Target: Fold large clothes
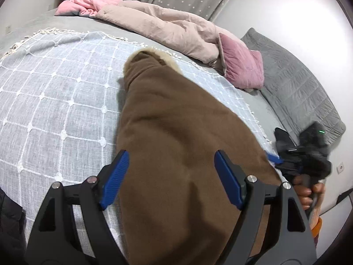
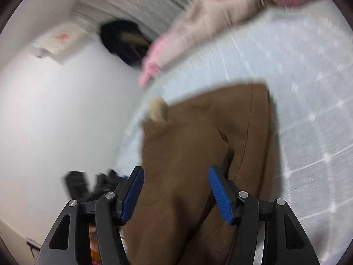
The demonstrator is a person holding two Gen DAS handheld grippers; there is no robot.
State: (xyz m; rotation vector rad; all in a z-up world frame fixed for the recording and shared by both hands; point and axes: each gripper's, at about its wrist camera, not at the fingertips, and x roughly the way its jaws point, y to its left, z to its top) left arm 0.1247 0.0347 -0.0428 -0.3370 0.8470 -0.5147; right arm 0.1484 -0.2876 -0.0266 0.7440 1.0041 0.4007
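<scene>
- We see a large brown garment (image 1: 176,145) of thick, matte, felt-like cloth lying on the bed; it runs away from the left gripper (image 1: 171,177) and narrows to a rounded end with a cream fleecy lining (image 1: 158,53).
- Our left gripper stands with its jaws wide apart. Its blue ribbed pads (image 1: 117,178) flank the brown cloth, which lies between and under them, and neither pad visibly presses on it.
- Beneath the garment lies a pale grey-blue woven throw (image 1: 55,101), crossed by a raised white grid with small knots at the crossings and a cream tasselled fringe along its far edge.
- Further back we see a crumpled beige quilt (image 1: 167,24), a fluffy pink blanket (image 1: 92,2), a plush mauve cushion (image 1: 242,66) and a stitched grey quilted pad (image 1: 293,92) by the white wall.
- At the right of the left wrist view, a hand (image 1: 308,193) holds the black right gripper (image 1: 275,159), of which only a blue tip shows there.
- In the blurred right wrist view, our right gripper (image 2: 176,193) also has its jaws apart, with blue ribbed pads (image 2: 220,196) either side of the brown cloth; we see no pinch on it.
- There the garment (image 2: 198,143) shows a fine ribbed weave, a curved seam and a slit pocket, with a bit of cream lining (image 2: 157,109) at its far corner.
</scene>
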